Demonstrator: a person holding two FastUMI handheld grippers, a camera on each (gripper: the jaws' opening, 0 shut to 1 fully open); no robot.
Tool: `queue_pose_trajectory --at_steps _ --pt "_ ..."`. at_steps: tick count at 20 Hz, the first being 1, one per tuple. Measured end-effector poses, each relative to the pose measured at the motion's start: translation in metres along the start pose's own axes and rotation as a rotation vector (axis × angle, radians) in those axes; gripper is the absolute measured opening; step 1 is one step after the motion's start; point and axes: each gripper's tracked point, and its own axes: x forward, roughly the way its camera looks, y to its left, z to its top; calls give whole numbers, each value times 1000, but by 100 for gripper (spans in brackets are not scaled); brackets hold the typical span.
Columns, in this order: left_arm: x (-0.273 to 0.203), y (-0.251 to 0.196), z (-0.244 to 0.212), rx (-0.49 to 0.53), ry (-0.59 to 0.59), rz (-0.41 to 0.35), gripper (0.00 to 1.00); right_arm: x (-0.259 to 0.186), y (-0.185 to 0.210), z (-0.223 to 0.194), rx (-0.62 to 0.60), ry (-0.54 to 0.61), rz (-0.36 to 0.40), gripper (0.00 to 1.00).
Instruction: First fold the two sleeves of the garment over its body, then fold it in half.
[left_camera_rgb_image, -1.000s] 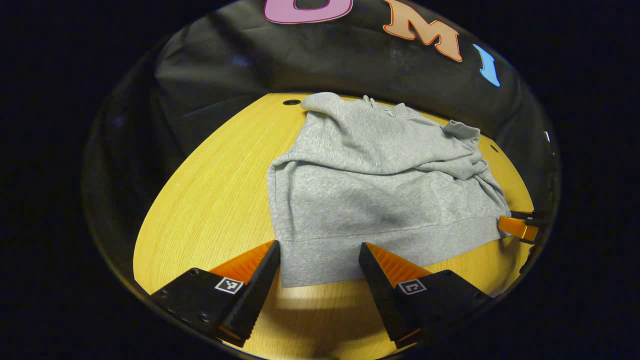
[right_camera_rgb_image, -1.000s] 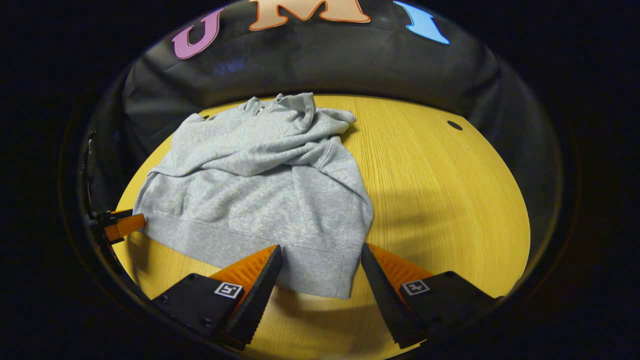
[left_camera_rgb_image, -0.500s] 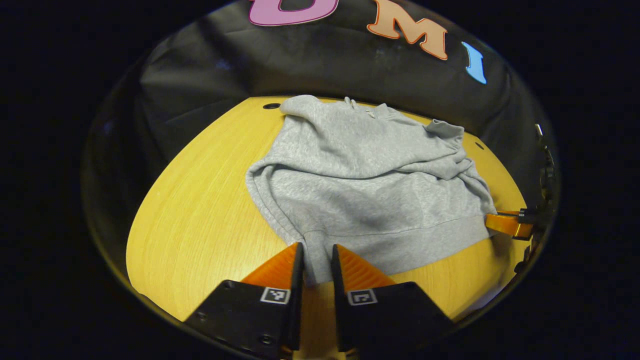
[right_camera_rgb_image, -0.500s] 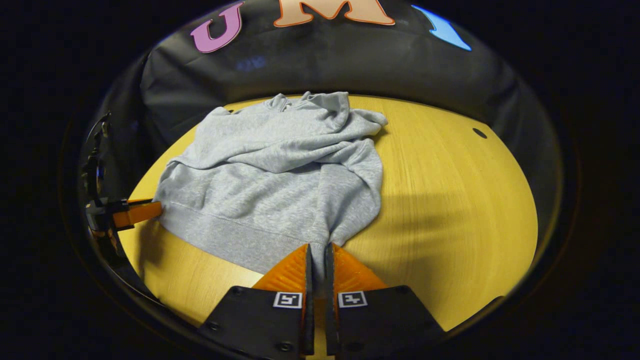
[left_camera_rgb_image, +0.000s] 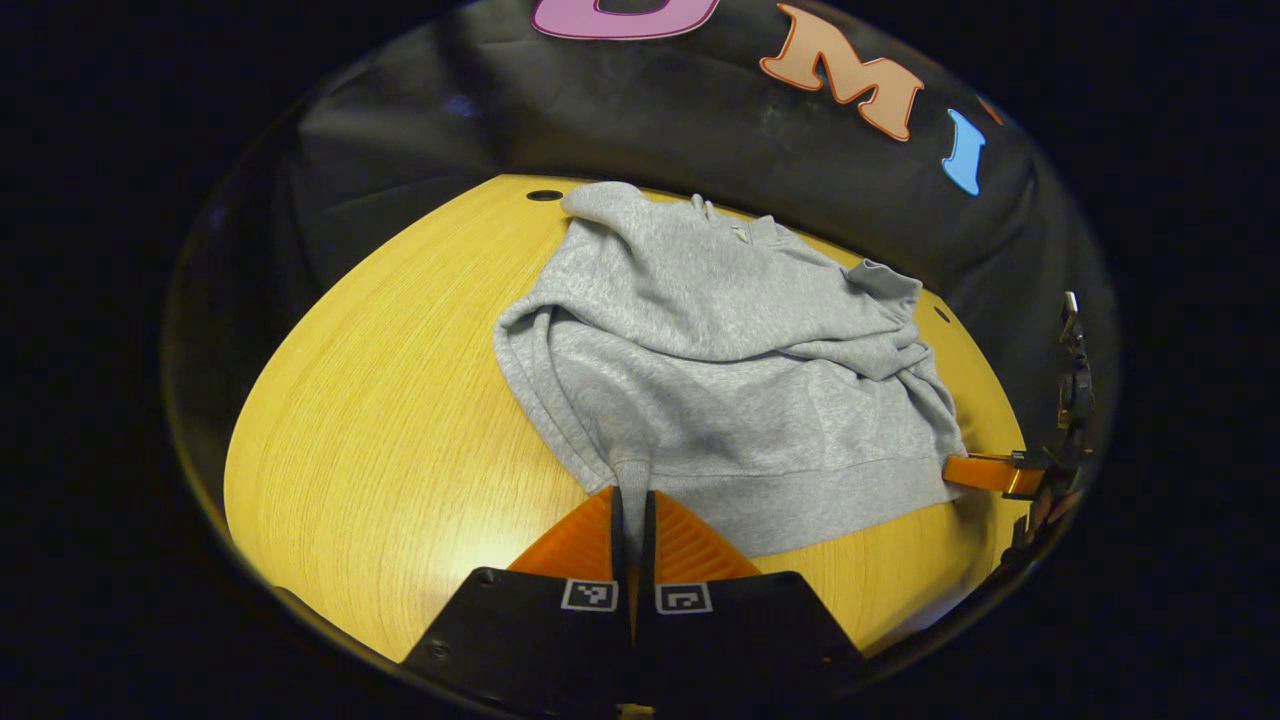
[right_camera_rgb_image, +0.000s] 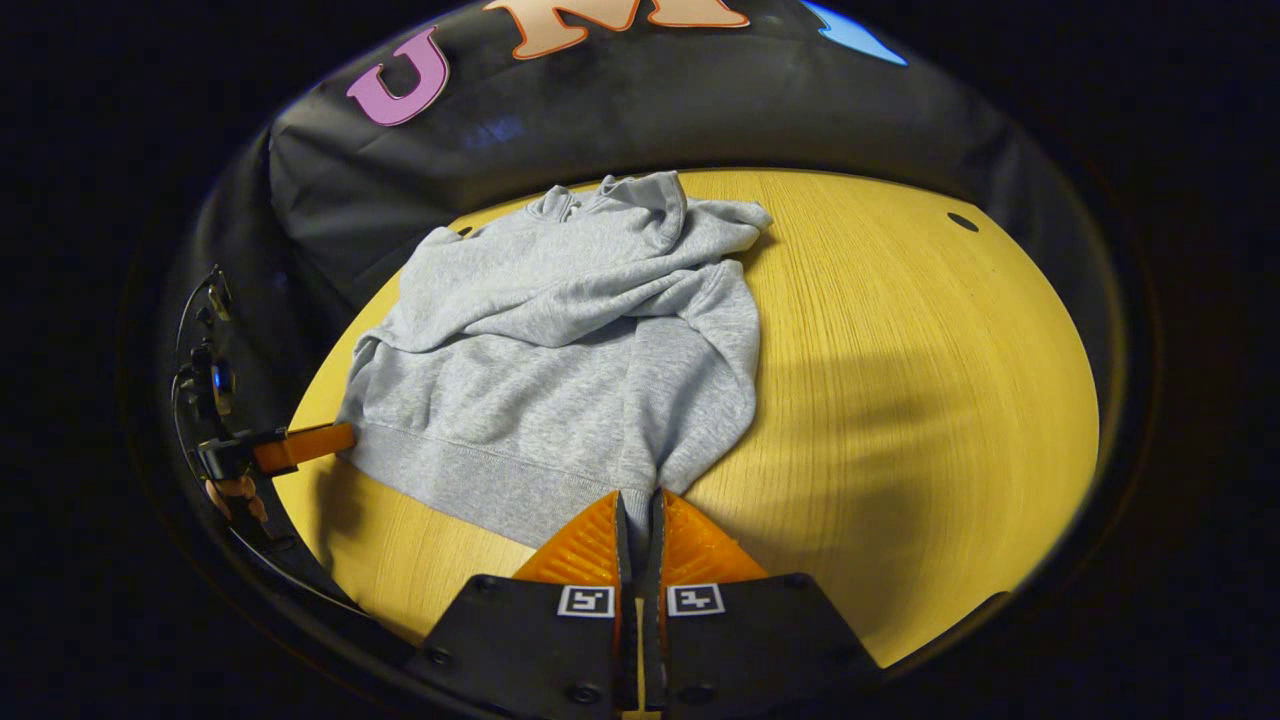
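Garment: grey fleece hooded sweatshirt (left_camera_rgb_image: 720, 370) lying on the round yellow wooden table (left_camera_rgb_image: 380, 430), both sleeves folded across its body, hood at 12 o'clock.
Left gripper (left_camera_rgb_image: 631, 495): clamped on the hem's corner at 6 o'clock in the left gripper view.
Right gripper (right_camera_rgb_image: 638, 500): pinching the hem's opposite corner, fingers nearly together.
Hem: bunched at each grip.

We are looking into a recording booth rather than a lived-in room. A black cloth wall (left_camera_rgb_image: 620, 130) hangs in creases close behind a round yellow wood-grain table (left_camera_rgb_image: 400, 420), and beyond the cloth all is dark. The tabletop has small dark holes (right_camera_rgb_image: 963, 221) near its far edge (cable holes, perhaps), and light falls on the table from above, casting soft shadows.
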Motion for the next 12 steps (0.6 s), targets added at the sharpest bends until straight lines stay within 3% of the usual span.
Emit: queue_pose_trajectory --at_steps 4,12 --pt "-1 2 3 -41 10 -14 0 2 1 3 19 32 35 5" --pt "-27 -13 31 -106 -22 -85 0 -25 25 42 246 -15 195 5"
